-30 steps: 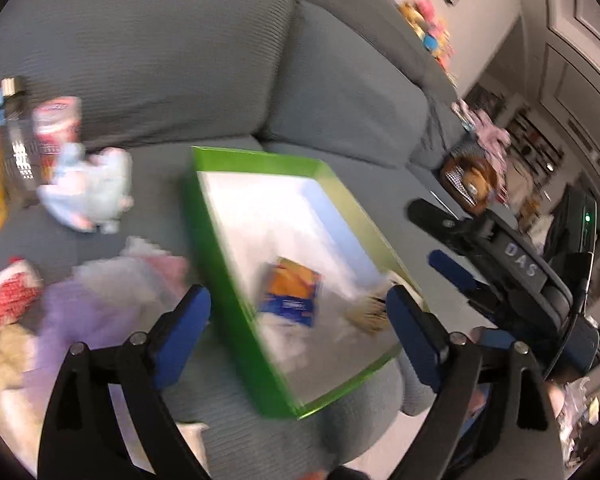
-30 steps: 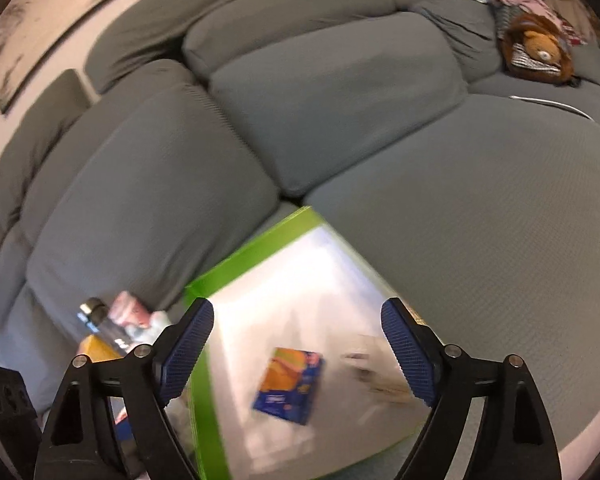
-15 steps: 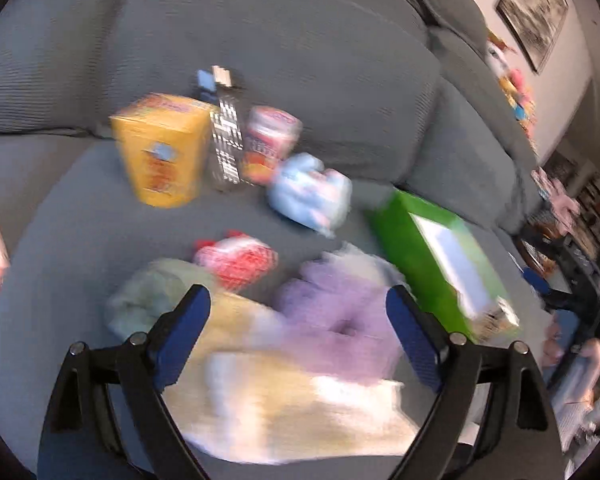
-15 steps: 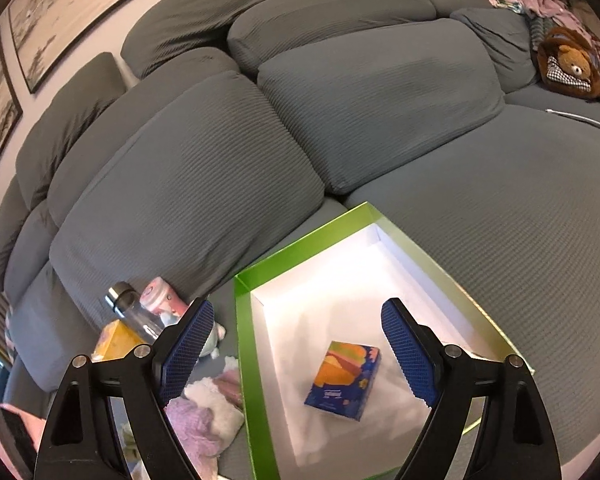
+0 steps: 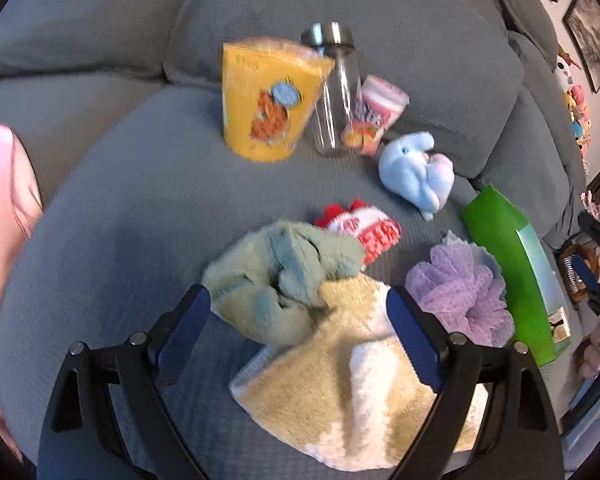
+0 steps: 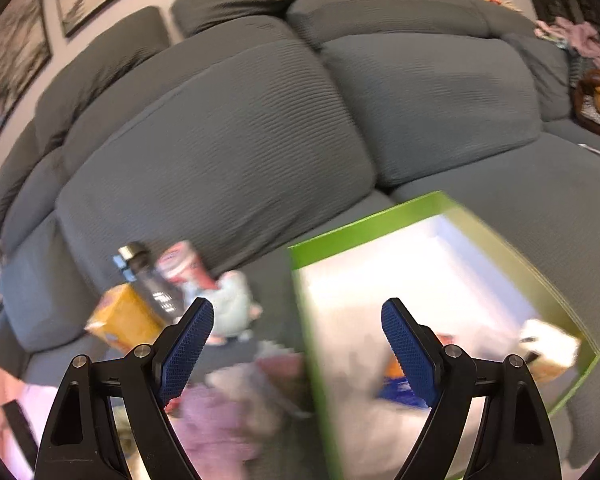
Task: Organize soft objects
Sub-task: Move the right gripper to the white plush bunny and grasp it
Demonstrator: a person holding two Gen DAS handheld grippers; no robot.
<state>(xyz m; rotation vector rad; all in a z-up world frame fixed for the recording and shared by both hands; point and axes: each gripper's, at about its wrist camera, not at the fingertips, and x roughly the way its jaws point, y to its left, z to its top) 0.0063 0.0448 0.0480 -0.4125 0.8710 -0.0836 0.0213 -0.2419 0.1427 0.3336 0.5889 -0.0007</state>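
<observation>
Your left gripper [image 5: 298,320] over the towels [image 5: 300,304].
Both jaws apart and empty (right gripper [image 6: 298,332] near the box [image 6: 500,240]).

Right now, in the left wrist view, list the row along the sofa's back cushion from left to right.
Yellow snack bag → clear bottle → pink cup → blue stuffed toy → green box.

Two black grippers with blue pads

The left gripper [image 5: 298,334] and right gripper [image 6: 298,334] have black arms, bumpy blue fingertips and small silver screws. A pink sleeve [image 5: 4,184] shows.
</observation>
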